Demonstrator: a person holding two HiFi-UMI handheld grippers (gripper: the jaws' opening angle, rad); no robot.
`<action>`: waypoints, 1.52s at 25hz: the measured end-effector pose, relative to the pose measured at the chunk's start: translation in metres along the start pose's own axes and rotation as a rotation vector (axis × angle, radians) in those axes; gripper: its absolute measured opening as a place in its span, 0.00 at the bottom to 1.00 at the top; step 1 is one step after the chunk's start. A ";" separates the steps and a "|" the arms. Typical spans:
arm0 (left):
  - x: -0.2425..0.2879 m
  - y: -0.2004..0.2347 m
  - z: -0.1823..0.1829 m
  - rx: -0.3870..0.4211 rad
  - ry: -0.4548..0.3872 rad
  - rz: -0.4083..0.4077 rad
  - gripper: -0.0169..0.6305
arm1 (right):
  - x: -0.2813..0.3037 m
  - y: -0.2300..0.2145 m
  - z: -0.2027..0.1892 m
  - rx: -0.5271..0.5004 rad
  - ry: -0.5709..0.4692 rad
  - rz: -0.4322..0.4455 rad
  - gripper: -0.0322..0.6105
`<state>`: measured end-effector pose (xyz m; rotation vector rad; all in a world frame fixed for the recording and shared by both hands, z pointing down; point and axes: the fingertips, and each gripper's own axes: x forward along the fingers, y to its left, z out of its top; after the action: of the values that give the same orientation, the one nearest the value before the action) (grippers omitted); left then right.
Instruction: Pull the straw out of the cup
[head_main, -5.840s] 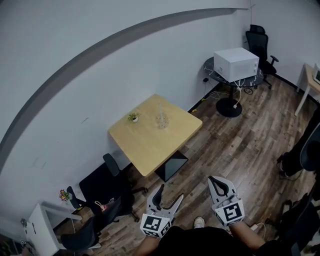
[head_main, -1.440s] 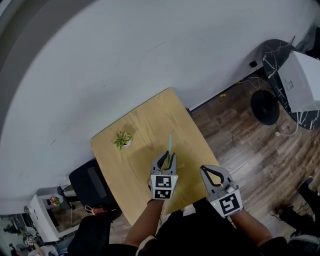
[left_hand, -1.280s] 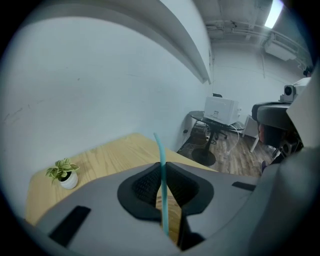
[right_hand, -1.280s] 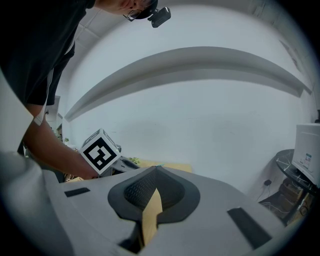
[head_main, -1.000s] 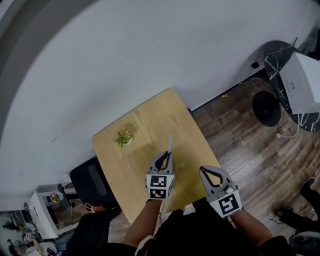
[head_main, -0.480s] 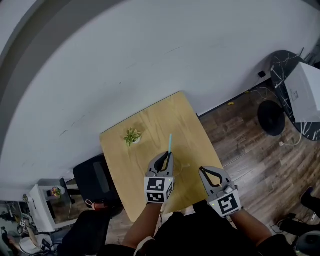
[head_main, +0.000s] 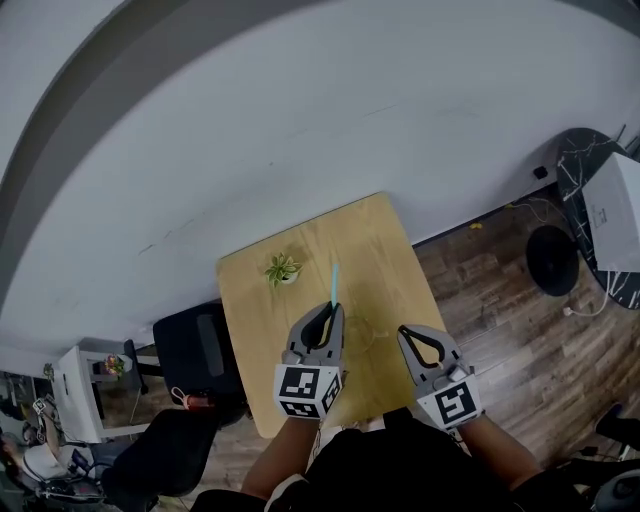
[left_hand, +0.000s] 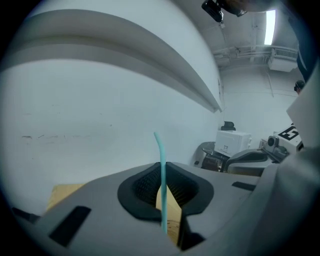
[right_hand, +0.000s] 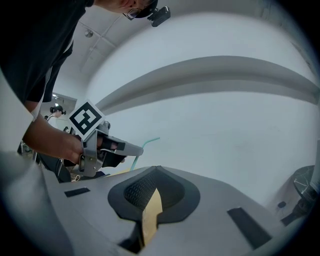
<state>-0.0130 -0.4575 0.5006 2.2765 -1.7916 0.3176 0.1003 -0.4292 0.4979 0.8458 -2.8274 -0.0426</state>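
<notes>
One square pale-wood tabletop (head_main: 250, 300). One teal plastic straw (head_main: 333, 281), one clear cup (head_main: 358, 332) (faint against the wood), one small green potted plant (head_main: 283, 269). Two grey tongs — left tongs (head_main: 331, 307), right tongs (head_main: 403, 331). One black chair (head_main: 200, 345).

I read straw (head_main: 334, 280) as teal against pale yellow wood-grain table (head_main: 385, 250). Left gripper (head_main: 332, 307) and right gripper (head_main: 404, 333) grey, cubes patterned with black-and-white square markers. On table: plant (head_main: 283, 266) green, pot (head_main: 288, 279) white. Beside table: chair (head_main: 195, 345) black, floor (head_main: 490, 300) dark brown planks.
</notes>
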 end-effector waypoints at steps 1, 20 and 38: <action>-0.004 0.001 0.006 -0.005 -0.018 0.009 0.10 | 0.001 0.000 0.006 -0.007 -0.015 0.007 0.08; -0.097 0.046 0.053 -0.027 -0.212 0.106 0.10 | 0.039 0.036 0.087 -0.003 -0.174 0.073 0.08; -0.120 0.056 0.038 -0.047 -0.209 0.049 0.10 | 0.046 0.067 0.091 -0.030 -0.111 0.042 0.08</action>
<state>-0.0942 -0.3709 0.4304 2.3093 -1.9334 0.0462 0.0089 -0.4011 0.4224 0.8005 -2.9392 -0.1294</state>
